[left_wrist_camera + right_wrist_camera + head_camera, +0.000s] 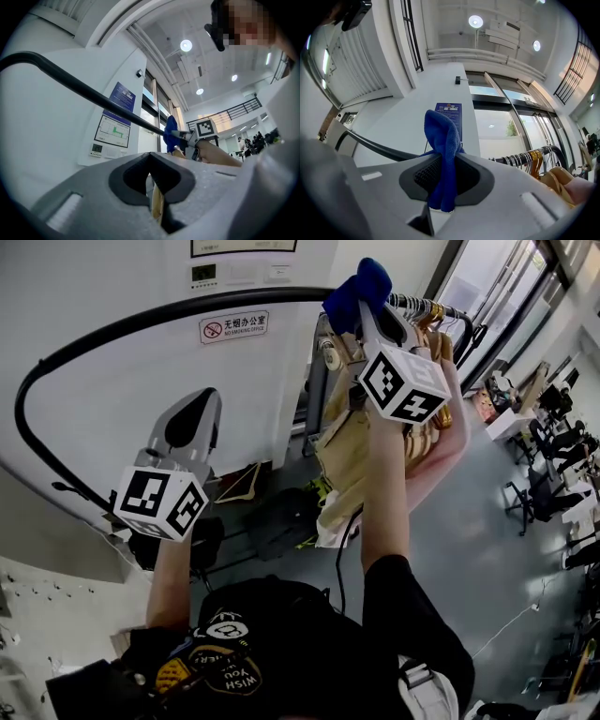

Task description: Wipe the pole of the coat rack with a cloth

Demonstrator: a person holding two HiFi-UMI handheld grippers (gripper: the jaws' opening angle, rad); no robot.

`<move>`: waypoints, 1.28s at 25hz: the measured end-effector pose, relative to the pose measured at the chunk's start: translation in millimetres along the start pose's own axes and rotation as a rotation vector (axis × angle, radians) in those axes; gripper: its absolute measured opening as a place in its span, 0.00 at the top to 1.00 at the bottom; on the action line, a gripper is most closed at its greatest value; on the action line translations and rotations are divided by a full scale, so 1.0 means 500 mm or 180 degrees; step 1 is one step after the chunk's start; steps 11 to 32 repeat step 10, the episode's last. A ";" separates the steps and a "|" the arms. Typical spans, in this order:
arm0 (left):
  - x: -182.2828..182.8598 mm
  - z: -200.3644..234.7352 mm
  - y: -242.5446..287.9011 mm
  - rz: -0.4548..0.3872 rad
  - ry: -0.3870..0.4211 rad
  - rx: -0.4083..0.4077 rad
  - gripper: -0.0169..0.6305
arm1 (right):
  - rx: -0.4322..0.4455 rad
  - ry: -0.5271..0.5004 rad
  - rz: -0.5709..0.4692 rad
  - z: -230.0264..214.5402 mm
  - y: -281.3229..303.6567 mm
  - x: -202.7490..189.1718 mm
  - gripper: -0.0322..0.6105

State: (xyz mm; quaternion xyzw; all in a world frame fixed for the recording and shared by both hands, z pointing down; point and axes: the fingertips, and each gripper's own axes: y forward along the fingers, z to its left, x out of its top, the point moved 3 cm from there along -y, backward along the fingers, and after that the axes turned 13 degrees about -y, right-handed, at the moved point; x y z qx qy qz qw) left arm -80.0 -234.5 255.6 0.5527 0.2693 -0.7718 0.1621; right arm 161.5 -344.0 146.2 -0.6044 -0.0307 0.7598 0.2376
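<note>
The coat rack's black pole curves up from the left and runs along the top toward the hangers. A blue cloth is bunched against the pole at the top; my right gripper is shut on it. In the right gripper view the cloth stands pinched between the jaws, with the pole just behind it. My left gripper hangs lower left, below the pole and apart from it, jaws together and holding nothing. In the left gripper view, the pole passes overhead toward the cloth.
Wooden hangers and beige garments crowd the rail to the right of the cloth. A white wall with a no-smoking sign stands behind the pole. A loose hanger lies on the floor. Desks and office chairs fill the far right.
</note>
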 end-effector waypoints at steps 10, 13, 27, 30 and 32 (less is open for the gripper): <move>0.000 -0.010 0.001 0.0017 -0.0011 -0.0034 0.97 | -0.0007 -0.0007 -0.0024 0.000 -0.005 0.009 0.84; 0.000 -0.010 0.001 0.0017 -0.0011 -0.0034 0.97 | -0.0007 -0.0007 -0.0024 0.000 -0.005 0.009 0.84; 0.000 -0.010 0.001 0.0017 -0.0011 -0.0034 0.97 | -0.0007 -0.0007 -0.0024 0.000 -0.005 0.009 0.84; 0.000 -0.010 0.001 0.0017 -0.0011 -0.0034 0.97 | -0.0007 -0.0007 -0.0024 0.000 -0.005 0.009 0.84; 0.000 -0.010 0.001 0.0017 -0.0011 -0.0034 0.97 | -0.0007 -0.0007 -0.0024 0.000 -0.005 0.009 0.84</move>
